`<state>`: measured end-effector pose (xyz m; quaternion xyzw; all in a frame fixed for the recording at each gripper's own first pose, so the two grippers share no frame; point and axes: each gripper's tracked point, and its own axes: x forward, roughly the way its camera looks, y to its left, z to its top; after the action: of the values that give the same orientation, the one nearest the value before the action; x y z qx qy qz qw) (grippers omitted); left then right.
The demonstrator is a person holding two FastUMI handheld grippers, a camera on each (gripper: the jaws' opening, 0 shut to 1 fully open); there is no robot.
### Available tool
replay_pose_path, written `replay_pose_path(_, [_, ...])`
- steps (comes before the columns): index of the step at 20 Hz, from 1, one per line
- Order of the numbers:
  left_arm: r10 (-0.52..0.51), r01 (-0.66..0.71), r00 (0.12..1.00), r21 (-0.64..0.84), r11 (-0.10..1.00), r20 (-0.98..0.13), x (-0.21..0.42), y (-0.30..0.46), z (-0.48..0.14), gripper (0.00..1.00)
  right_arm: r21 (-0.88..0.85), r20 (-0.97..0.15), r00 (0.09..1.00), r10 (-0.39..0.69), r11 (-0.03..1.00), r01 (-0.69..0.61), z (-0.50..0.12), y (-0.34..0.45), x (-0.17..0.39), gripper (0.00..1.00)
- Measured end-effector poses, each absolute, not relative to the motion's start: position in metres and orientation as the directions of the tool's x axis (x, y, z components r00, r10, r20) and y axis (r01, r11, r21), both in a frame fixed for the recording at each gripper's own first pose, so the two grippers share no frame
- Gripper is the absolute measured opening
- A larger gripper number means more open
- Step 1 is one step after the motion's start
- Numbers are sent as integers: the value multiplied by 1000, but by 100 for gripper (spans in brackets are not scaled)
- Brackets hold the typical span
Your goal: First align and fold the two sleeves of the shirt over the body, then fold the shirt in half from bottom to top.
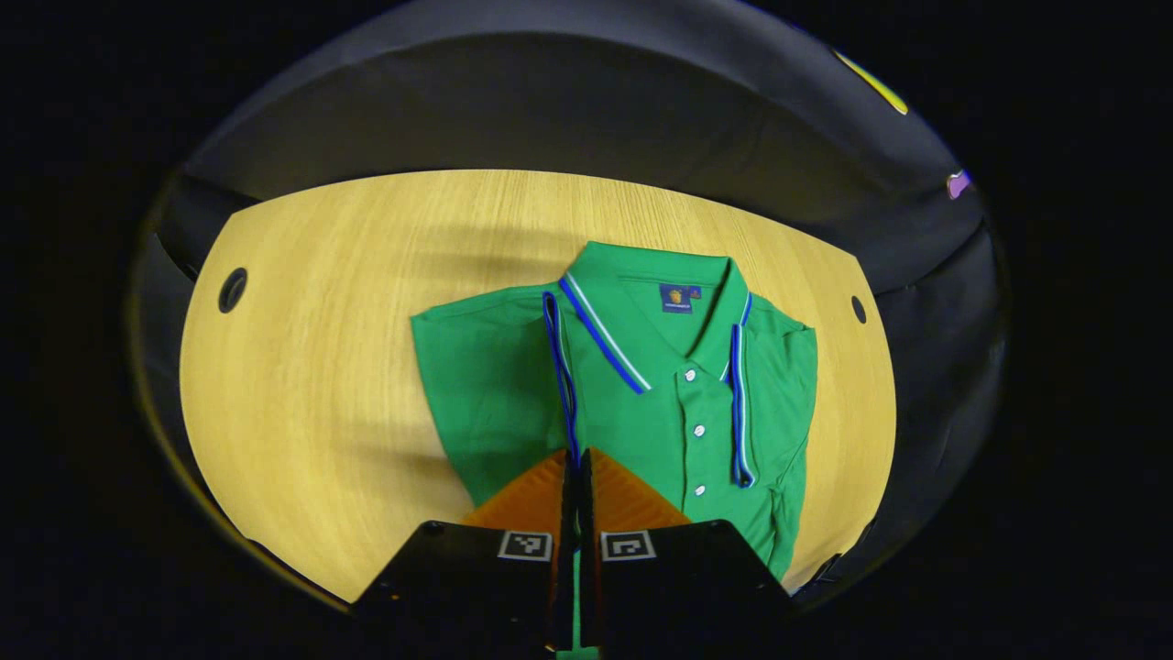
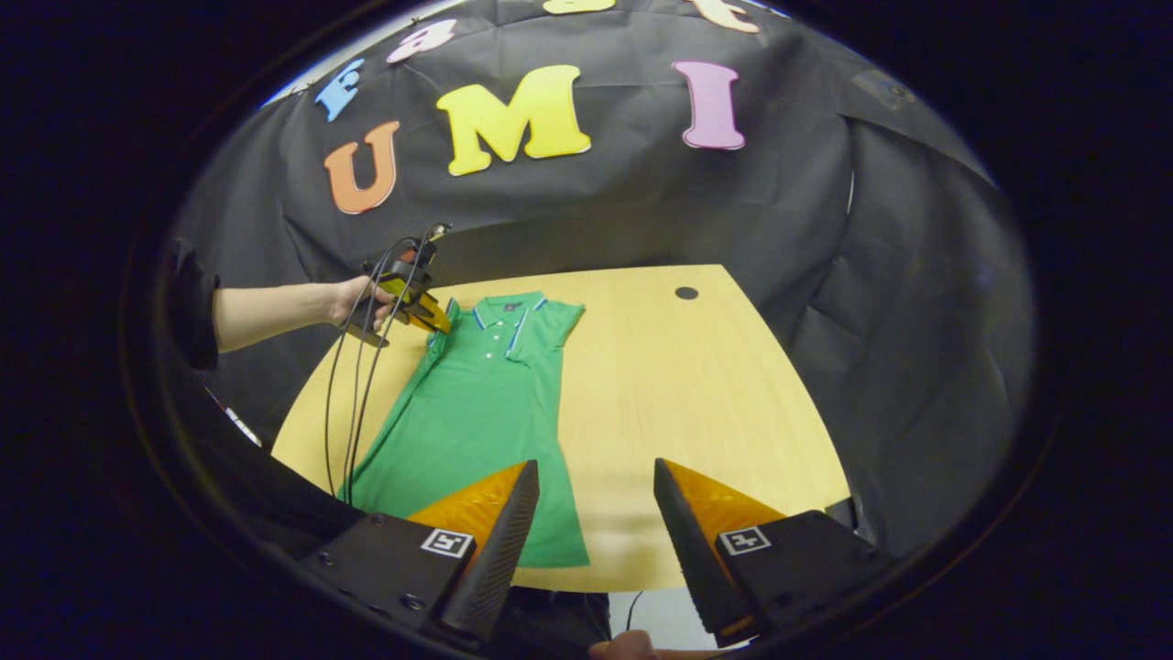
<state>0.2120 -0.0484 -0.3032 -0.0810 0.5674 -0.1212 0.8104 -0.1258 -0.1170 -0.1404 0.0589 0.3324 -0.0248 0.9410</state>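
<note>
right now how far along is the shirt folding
Both sleeves of the green polo shirt already lie folded over the body on the pale wooden table. The left gripper looks shut, apparently pinching cloth by the left sleeve trim. The right gripper hangs open near the hem. The bottom-to-top fold is left.

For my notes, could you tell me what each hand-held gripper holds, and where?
Left hand-held gripper pinches the green polo shirt's folded sleeve edge; right hand-held gripper holds nothing.

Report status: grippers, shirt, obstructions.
Left gripper shut on shirt. Right gripper open, near hem. Both sleeves folded in. Table unobstructed.
</note>
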Motion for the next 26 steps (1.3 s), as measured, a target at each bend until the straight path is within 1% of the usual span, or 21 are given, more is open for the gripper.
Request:
replay_pose_path(2, [-281, 109, 325, -259, 960, -903, 212, -54, -307, 13, 102, -632, 775, -13, 990, 100, -142, -119, -126, 82])
replay_pose_path(3, [-270, 108, 327, -248, 963, -906, 211, -53, -306, 28, 98, -633, 774, -17, 990, 102, -142, -121, -124, 82])
replay_pose_path(4, [-268, 110, 333, -245, 963, -904, 211, -53, -303, 40, 86, -637, 770, -25, 991, 103, -144, -122, -124, 82])
replay_pose_path(6, [-256, 106, 358, -233, 967, -898, 209, -48, -292, 80, 53, -644, 764, -39, 994, 95, -146, -123, -119, 77])
replay_pose_path(7, [-253, 105, 376, -231, 967, -891, 209, -45, -286, 100, 35, -644, 763, -44, 996, 87, -146, -122, -115, 80])
replay_pose_path(8, [-259, 104, 393, -237, 966, -882, 206, -42, -277, 100, 28, -639, 768, -38, 997, 72, -145, -118, -111, 88])
replay_pose_path(12, [-269, 105, 469, -250, 963, -841, 181, -23, -240, 100, 37, -629, 777, 24, 999, -1, -143, -96, -94, 88])
replay_pose_path(14, [-275, 103, 503, -259, 960, -819, 156, -11, -224, 100, 54, -631, 774, 60, 998, -33, -144, -83, -87, 88])
replay_pose_path(18, [-273, 83, 554, -274, 958, -787, 84, 28, -203, 100, 96, -647, 752, 127, 992, -84, -156, -60, -76, 88])
replay_pose_path(22, [-254, 98, 597, -245, 965, -761, 1, 63, -209, 100, 89, -681, 718, 144, 990, -114, -180, -50, -79, 88])
replay_pose_path(24, [-269, 123, 593, -245, 962, -759, -47, 70, -218, 100, 63, -713, 688, 138, 989, -132, -200, -49, -90, 88])
replay_pose_path(26, [-287, 146, 556, -249, 957, -780, -98, 71, -240, 100, 31, -749, 651, 126, 987, -156, -223, -50, -107, 89])
